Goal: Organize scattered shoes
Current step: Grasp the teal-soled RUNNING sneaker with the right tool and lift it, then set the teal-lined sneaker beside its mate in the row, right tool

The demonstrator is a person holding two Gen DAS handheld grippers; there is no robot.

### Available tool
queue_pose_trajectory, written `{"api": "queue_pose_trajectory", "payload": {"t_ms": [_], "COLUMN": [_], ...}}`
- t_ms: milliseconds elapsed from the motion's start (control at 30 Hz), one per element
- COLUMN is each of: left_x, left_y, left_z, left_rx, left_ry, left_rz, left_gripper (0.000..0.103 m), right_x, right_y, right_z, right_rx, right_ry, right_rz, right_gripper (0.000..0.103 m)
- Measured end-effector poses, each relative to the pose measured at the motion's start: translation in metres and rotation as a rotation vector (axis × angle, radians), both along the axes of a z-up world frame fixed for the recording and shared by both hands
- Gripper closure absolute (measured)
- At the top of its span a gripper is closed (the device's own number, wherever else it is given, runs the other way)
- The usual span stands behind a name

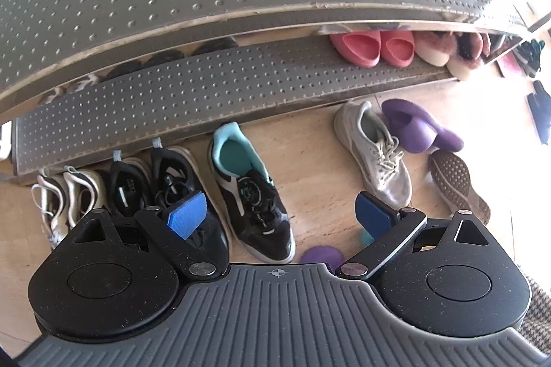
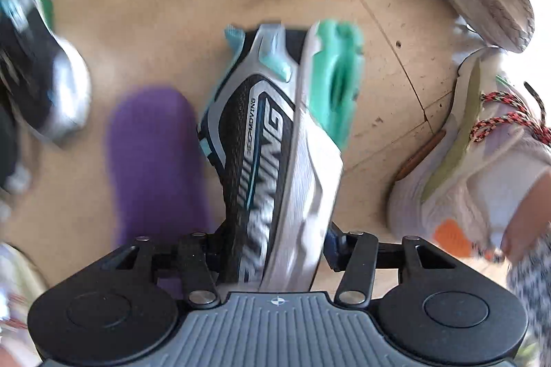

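Note:
My right gripper [image 2: 272, 250] is shut on a black, white and teal running shoe [image 2: 275, 143], which lies on its side between the fingers with its teal sole to the right, above the floor. The pads are hidden behind it. My left gripper [image 1: 280, 212] is open, its blue pads [image 1: 187, 212] wide apart and nothing touching them. Below it on the floor stands the matching black and teal sneaker [image 1: 248, 194], heel toward the shoe rack [image 1: 206, 101]. Beside that sneaker two black sneakers [image 1: 165, 184] and a white pair [image 1: 69, 191] line the rack's foot.
A silver-grey sneaker [image 1: 375, 153], purple slippers [image 1: 413, 125] and an upturned shoe [image 1: 454, 184] lie scattered at right. Pink slippers [image 1: 372, 46] and fuzzy ones [image 1: 444, 50] sit on the rack. Another purple slipper [image 2: 151, 160] lies under the held shoe. A person's foot in a white shoe [image 2: 482, 160] is at right.

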State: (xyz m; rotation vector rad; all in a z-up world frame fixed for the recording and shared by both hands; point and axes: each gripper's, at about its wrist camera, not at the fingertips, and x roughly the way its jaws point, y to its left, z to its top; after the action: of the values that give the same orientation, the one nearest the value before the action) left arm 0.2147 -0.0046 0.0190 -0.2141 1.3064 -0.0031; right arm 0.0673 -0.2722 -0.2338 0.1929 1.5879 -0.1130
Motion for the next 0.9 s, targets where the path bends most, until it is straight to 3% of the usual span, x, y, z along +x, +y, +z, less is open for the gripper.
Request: {"api": "queue_pose_trajectory", "payload": {"t_ms": [233,367,400,500,700,900], "left_x": [0.003,0.007,0.008,0.010,0.013,0.016], "left_y": [0.013,0.020,0.021,0.022,0.010,-0.003], "left_z": [0.005,0.000,-0.004,-0.008,-0.013,-0.019], "left_rx": [-0.016,-0.003,0.010,0.024,0.010,0.005], "left_ry": [-0.015,-0.002,0.006,0.016,0.027,0.047], "left_rz": [0.033,0.052,0.057,0.067,0.050,0.035], "left_gripper": [0.006,0.006,0.006,0.006,0.006,0.006], "right_x": [0.047,0.093,0.106,0.145,0.146,0.149], "right_y": [0.030,0.043,0.041,0.030,0.014,0.031], "right_z": [0.063,0.070,0.067,0.067,0.107,0.074], "right_rx": [0.220,0.390,0.325,0.097,-0.002,0.037], "right_ry": [-0.227,-0.340,-0.321,-0.243,-0.338,-0.424], "right_rz": [0.081,0.249,0.248,0.220,0.388,0.503], "right_gripper": [0.052,0.040,0.032,0.029,0.029,0.029]}}
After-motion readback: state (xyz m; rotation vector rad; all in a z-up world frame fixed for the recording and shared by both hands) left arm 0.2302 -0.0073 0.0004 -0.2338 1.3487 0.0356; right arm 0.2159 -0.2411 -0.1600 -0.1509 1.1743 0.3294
